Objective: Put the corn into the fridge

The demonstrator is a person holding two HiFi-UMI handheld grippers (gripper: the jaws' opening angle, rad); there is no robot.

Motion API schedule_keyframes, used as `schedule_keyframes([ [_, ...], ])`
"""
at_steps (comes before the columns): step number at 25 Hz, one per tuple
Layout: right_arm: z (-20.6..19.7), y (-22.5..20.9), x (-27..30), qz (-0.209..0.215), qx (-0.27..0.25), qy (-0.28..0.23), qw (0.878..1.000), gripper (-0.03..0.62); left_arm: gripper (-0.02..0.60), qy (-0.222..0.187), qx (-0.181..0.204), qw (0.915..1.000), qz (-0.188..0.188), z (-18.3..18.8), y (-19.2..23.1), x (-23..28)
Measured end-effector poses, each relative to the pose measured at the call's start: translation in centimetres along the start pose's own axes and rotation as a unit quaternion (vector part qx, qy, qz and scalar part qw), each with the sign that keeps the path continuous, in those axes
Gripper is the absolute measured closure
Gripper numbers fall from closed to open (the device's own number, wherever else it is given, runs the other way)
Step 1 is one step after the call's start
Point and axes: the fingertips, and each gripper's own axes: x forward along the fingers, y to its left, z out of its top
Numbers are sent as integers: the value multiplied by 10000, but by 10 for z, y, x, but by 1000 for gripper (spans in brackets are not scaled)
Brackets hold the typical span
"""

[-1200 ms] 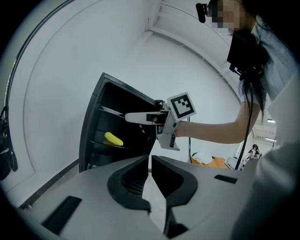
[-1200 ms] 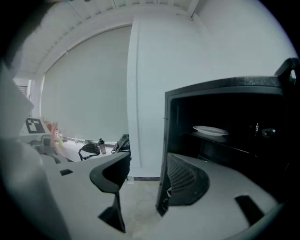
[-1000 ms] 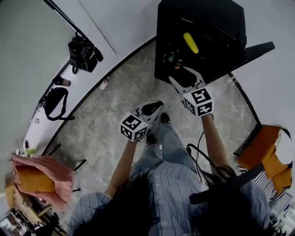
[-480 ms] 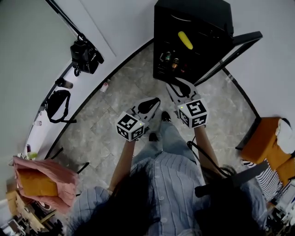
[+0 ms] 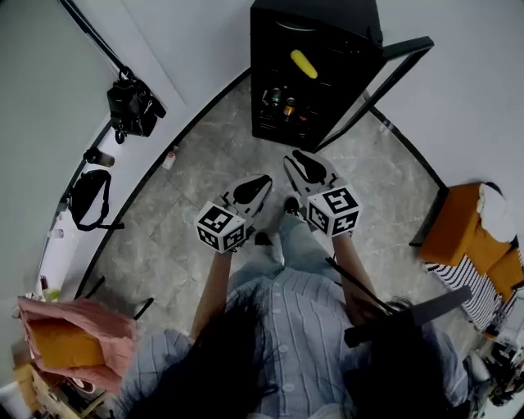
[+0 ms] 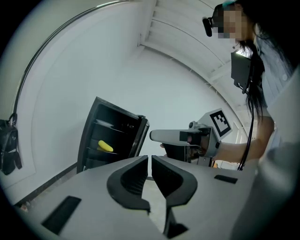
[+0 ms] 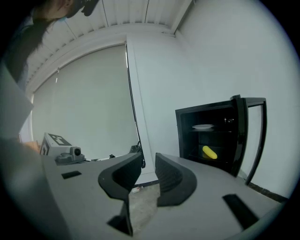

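The yellow corn (image 5: 304, 64) lies on a shelf inside the black fridge (image 5: 344, 16), and it also shows in the left gripper view as corn (image 6: 105, 146) and in the right gripper view as corn (image 7: 209, 152). The fridge door (image 5: 393, 69) stands open to the right. Both grippers hang over the stone floor in front of the fridge, well short of it. My left gripper (image 5: 250, 190) is shut and empty, as the left gripper (image 6: 150, 159) shows in its own view. My right gripper (image 5: 304, 166) is closing, and nothing lies in the gap between the jaws of the right gripper (image 7: 149, 157).
Bottles (image 5: 282, 102) stand on the fridge's lower shelf and a white plate (image 7: 203, 126) on an upper one. Black bags (image 5: 131, 106) lie along the left wall. An orange chair (image 5: 467, 229) is at the right, and pink cloth (image 5: 74, 335) at the lower left.
Both grippers have drawn back from the fridge toward the person. The right gripper's jaws have narrowed from wide open. The corn stays on its shelf.
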Motion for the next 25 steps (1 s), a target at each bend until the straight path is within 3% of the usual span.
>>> schedule_keyframes([
  [10,-5,2,-33,61,98,49,9999,510,566,-34,-87,9999,-43,-1,-29,11],
  [25,-29,-17,-132,595,1,58,9982,516,566,-185,-72,9985,512,-14,-105,39],
])
